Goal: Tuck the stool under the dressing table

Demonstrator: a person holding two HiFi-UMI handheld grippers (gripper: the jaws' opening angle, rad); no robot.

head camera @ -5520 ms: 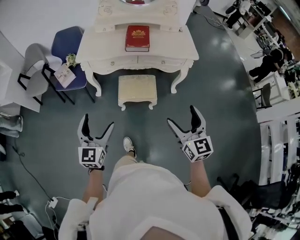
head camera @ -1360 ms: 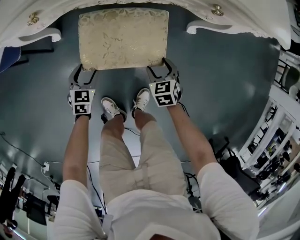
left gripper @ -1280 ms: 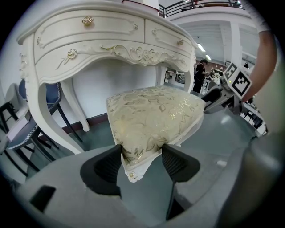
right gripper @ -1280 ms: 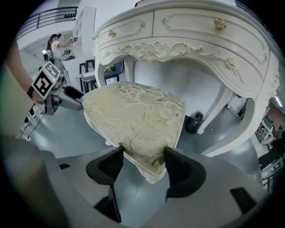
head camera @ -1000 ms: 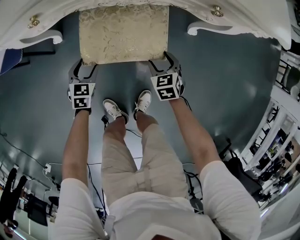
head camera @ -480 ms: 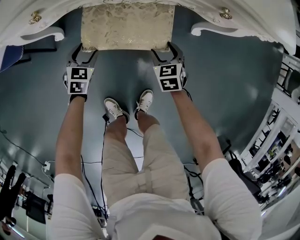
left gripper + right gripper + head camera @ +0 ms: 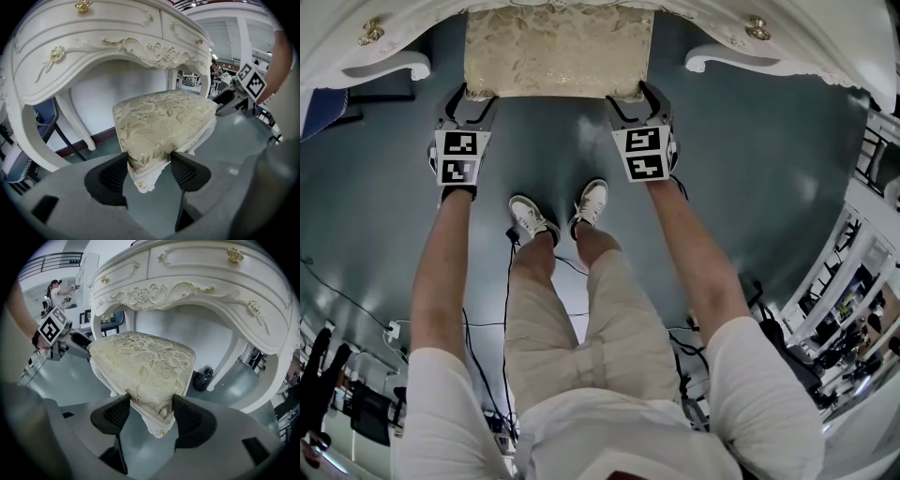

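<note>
Person: stands in the lower half of the head view, arms stretched up the frame, white shoes (image 7: 530, 217) on the grey floor (image 7: 750, 187).
Left tongs (image 7: 473, 97) (image 7: 149, 171): about half spread, both pads closed against the stool's near left corner, cushion and white frame between them.
Right tongs (image 7: 630, 97) (image 7: 147, 411): about the same spread, pads clamped on the near right corner.
Stool (image 7: 558, 52) (image 7: 161, 117) (image 7: 145, 362): top centre of the head view, upright on the floor, between the two curled front legs.
Stool axis: long side runs left to right across the frame; one long edge faces the person, the other lies beneath the carved apron.
Dressing table (image 7: 806, 37) (image 7: 93, 47) (image 7: 211, 282): spans the top edge of the frame, its front overhanging the far part of the stool.
</note>
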